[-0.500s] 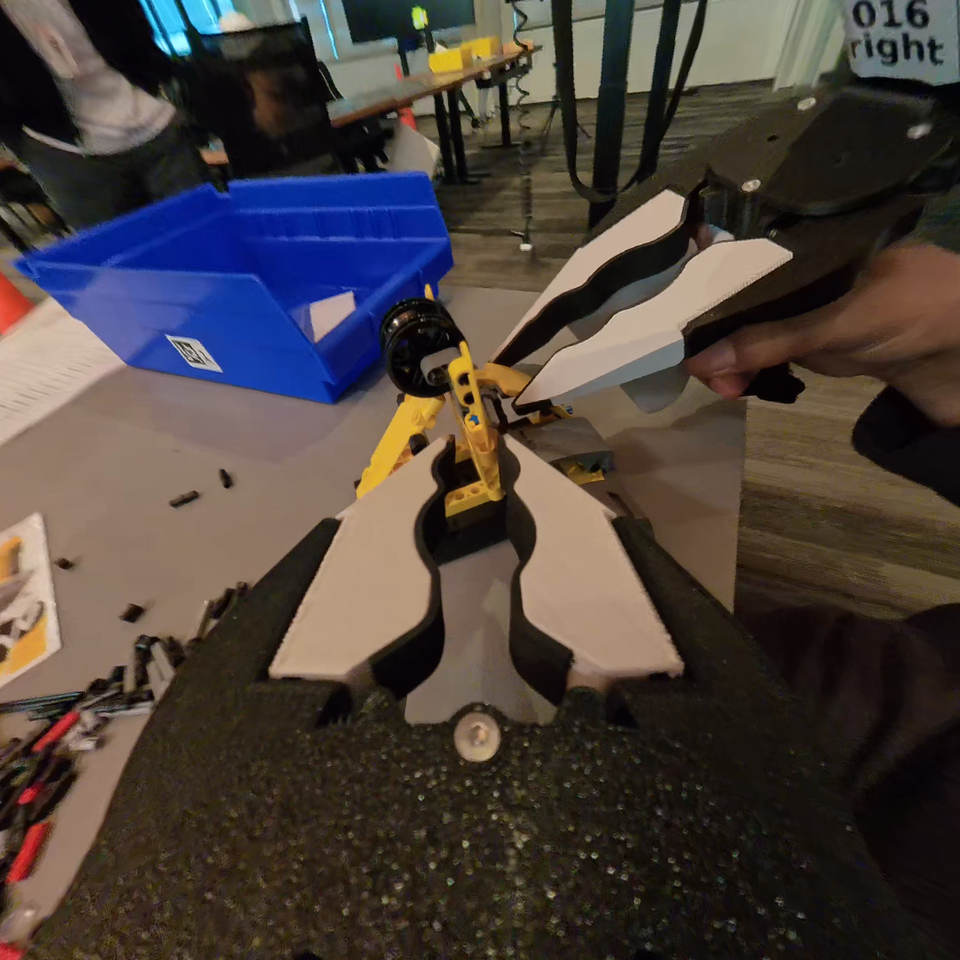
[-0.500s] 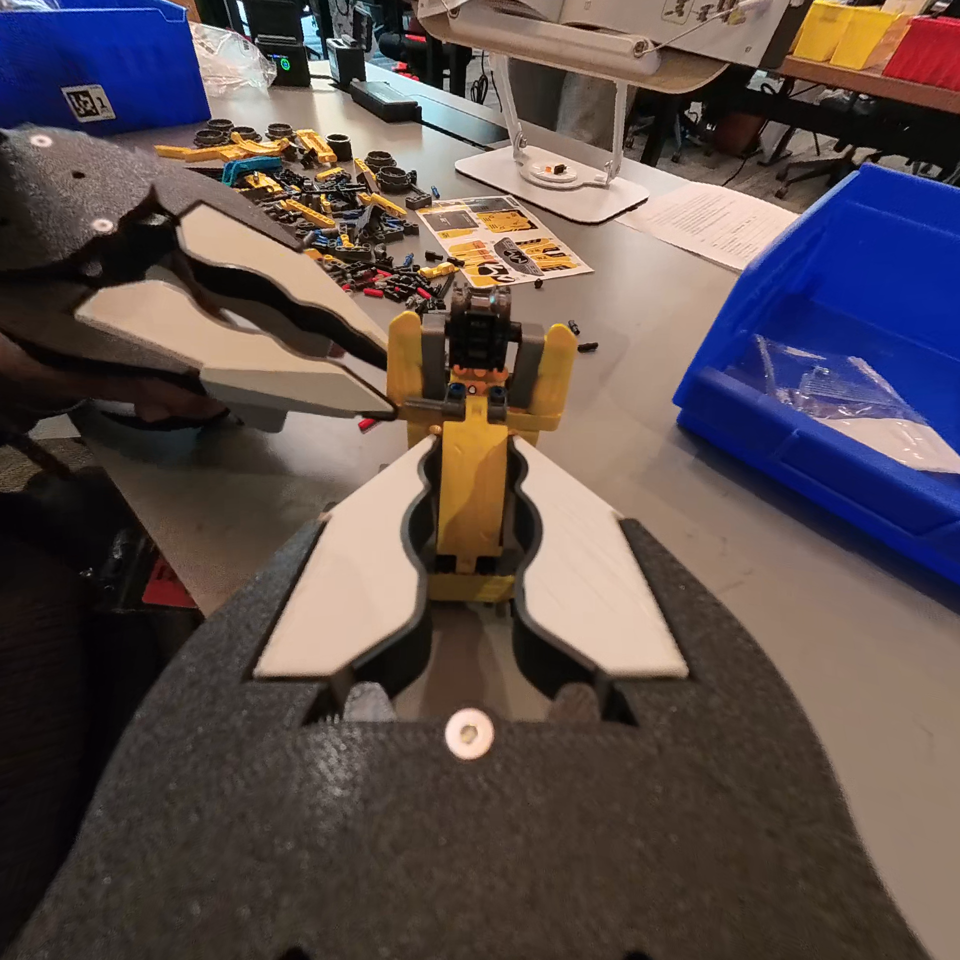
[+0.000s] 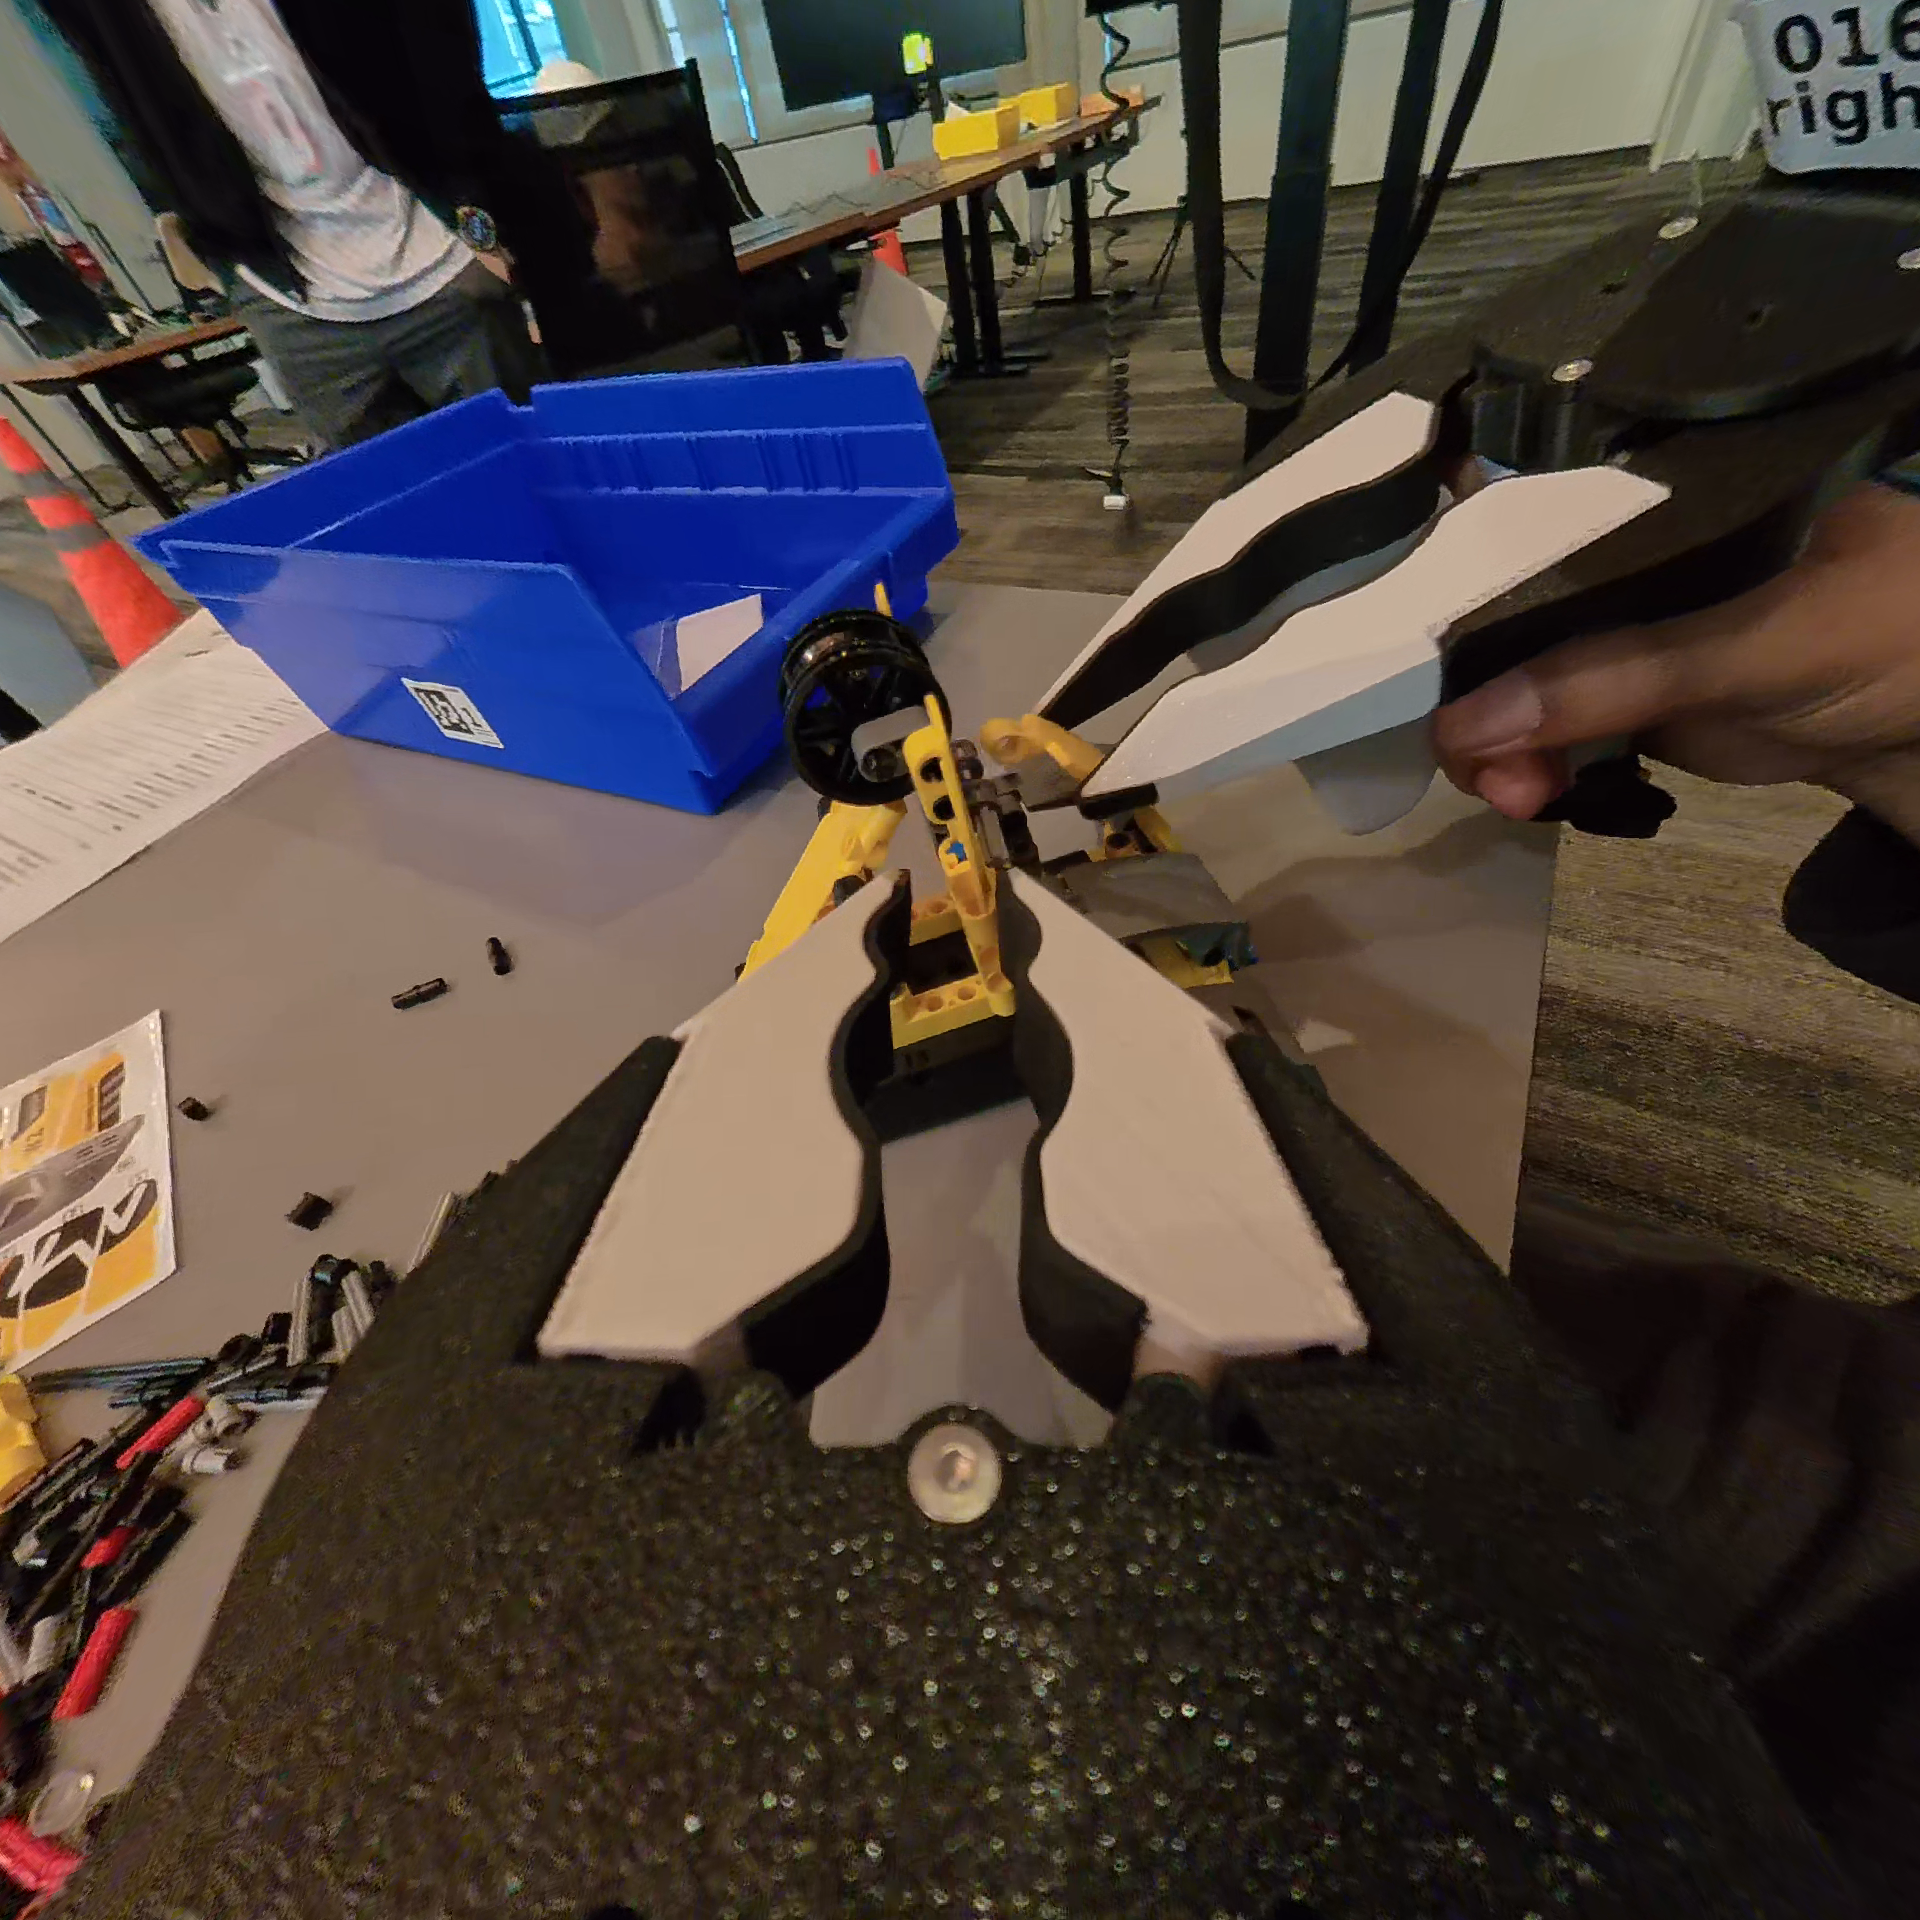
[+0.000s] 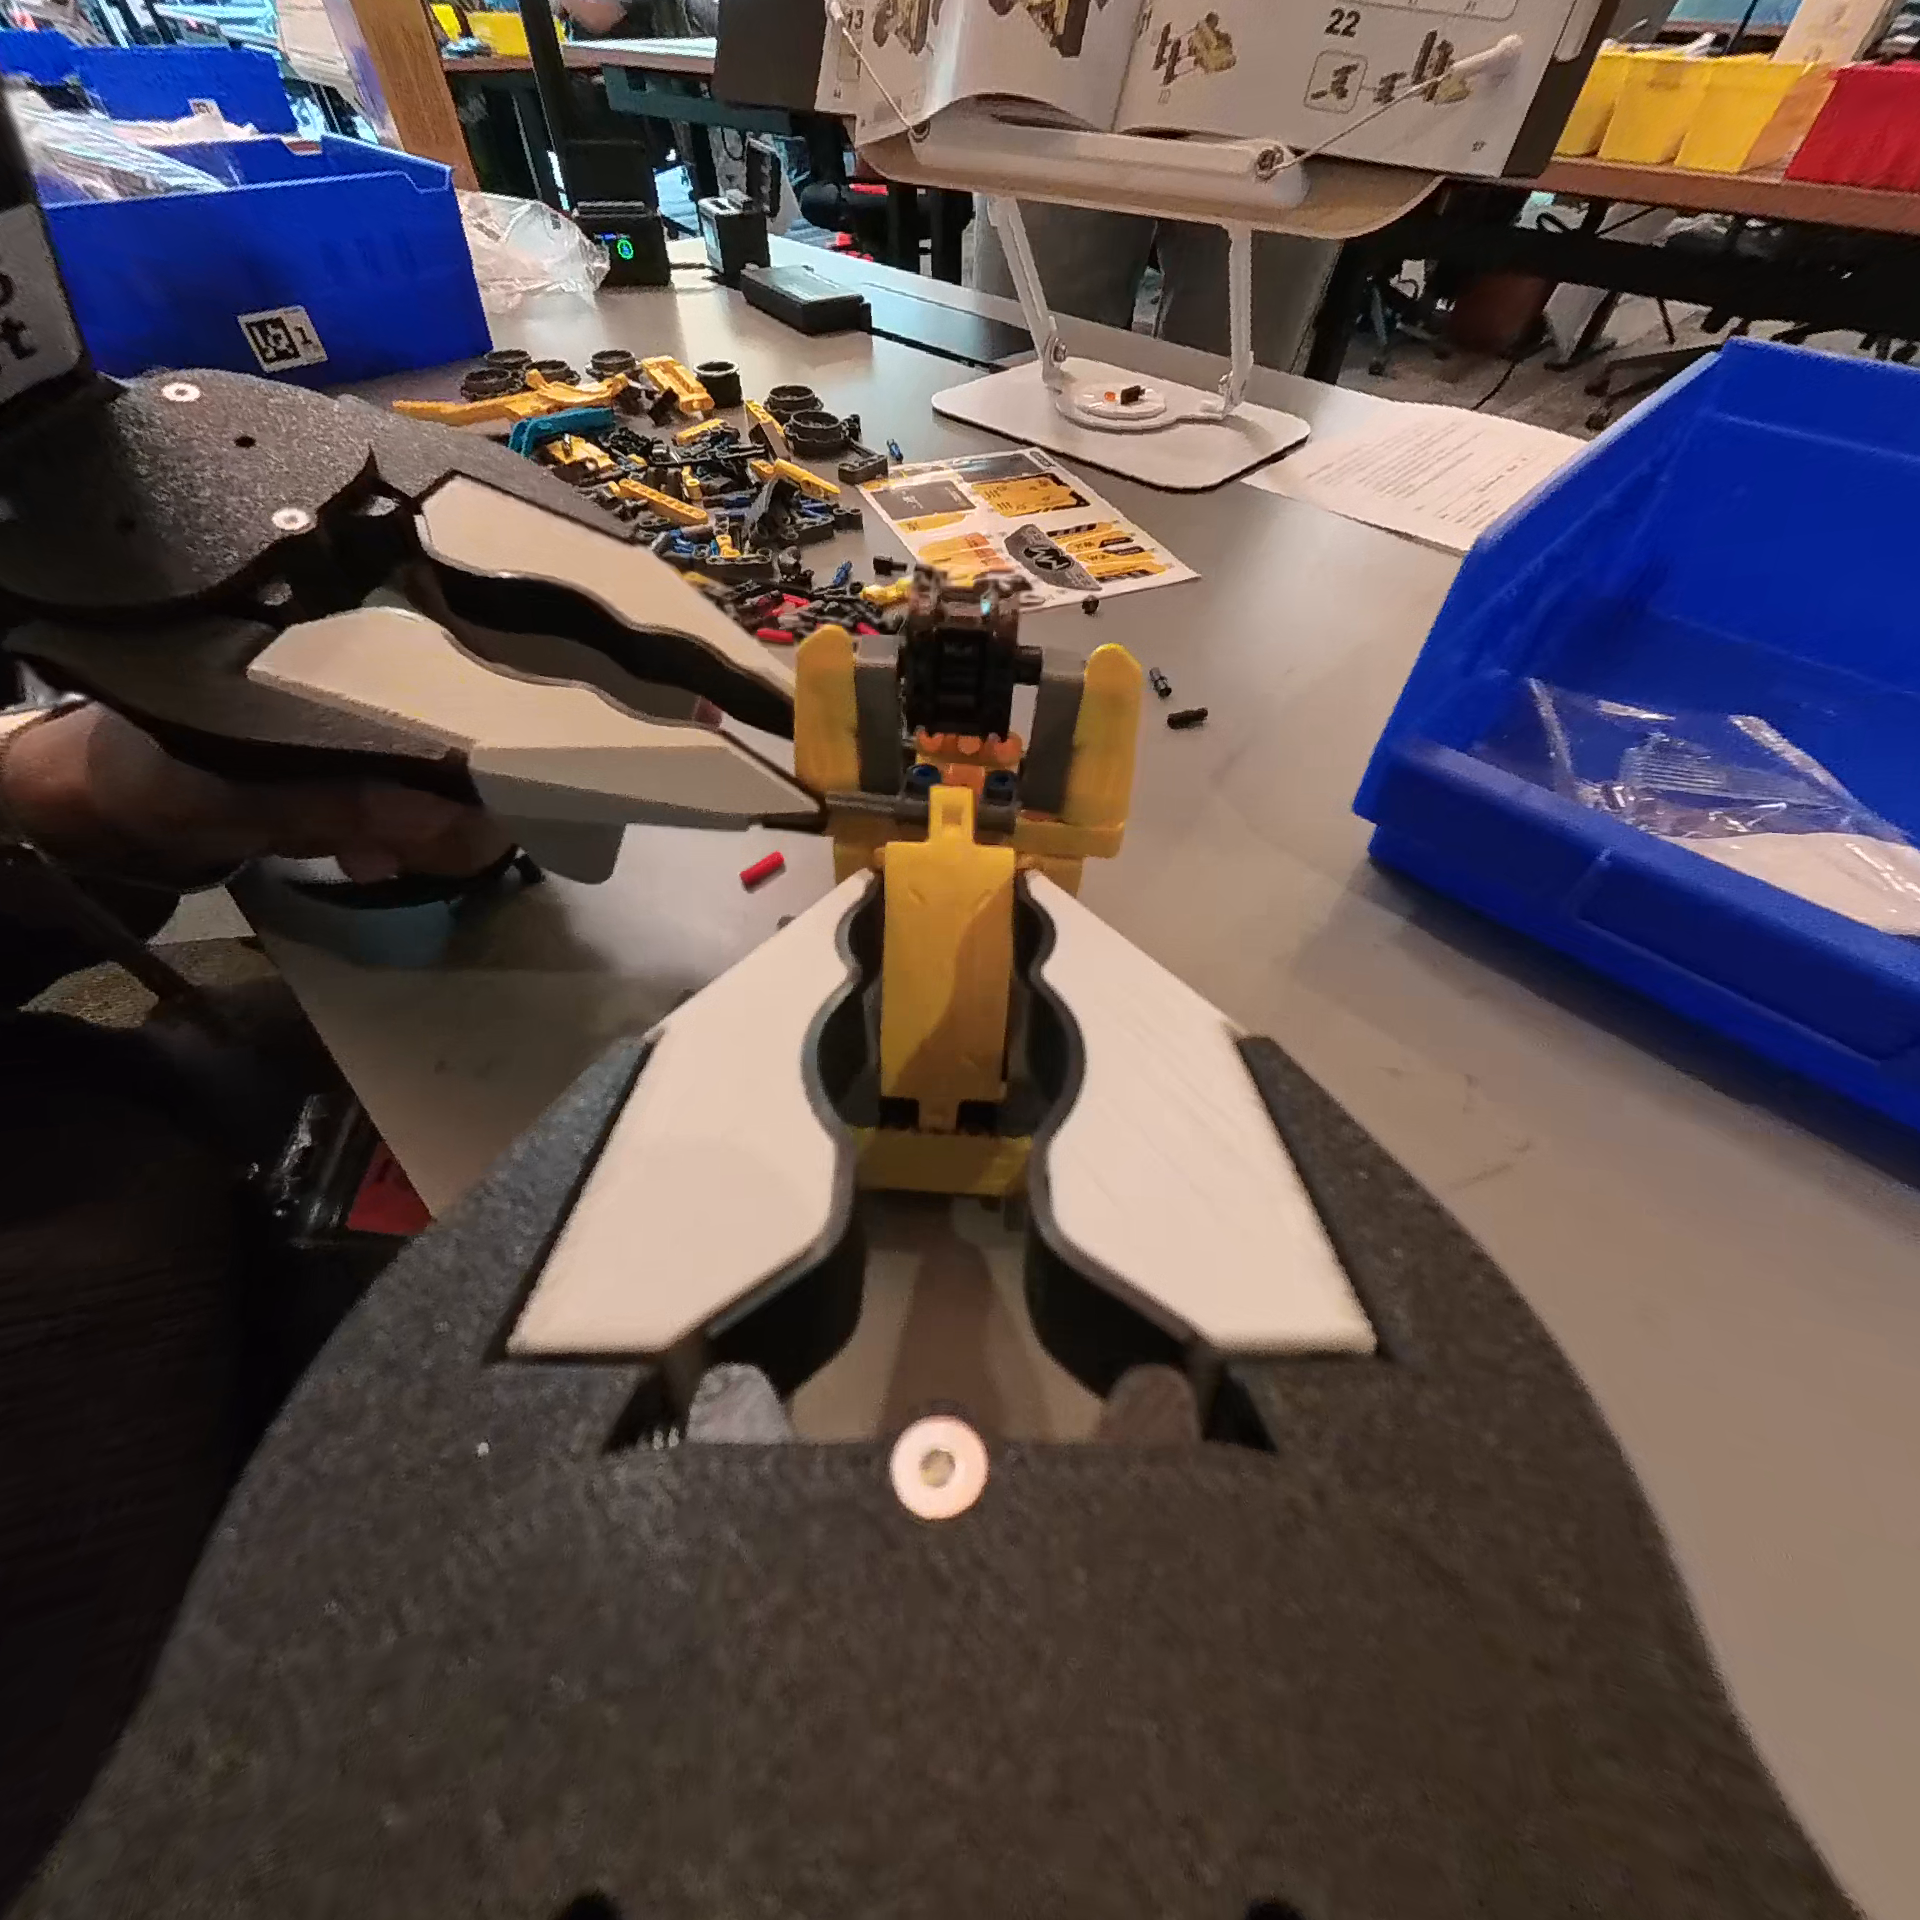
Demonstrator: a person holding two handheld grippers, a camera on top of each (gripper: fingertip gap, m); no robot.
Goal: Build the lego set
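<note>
Nothing has shifted; both tools (image 3: 951, 883) (image 4: 945, 883) still clamp yellow model (image 4: 951, 987).

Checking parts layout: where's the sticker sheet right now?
Right wrist view: sticker sheet lies flat on the grey table, beyond the yellow model, right of the loose parts pile.

- The room is bright, with soft light from above.
- Soft shadows lie on the smooth grey worktop (image 3: 436, 852) beside the big blue plastic bin (image 3: 540, 582).
- Straight lines bend near the picture edges.
- Far-off desks look a bit blurry; near things look sharp.
</note>
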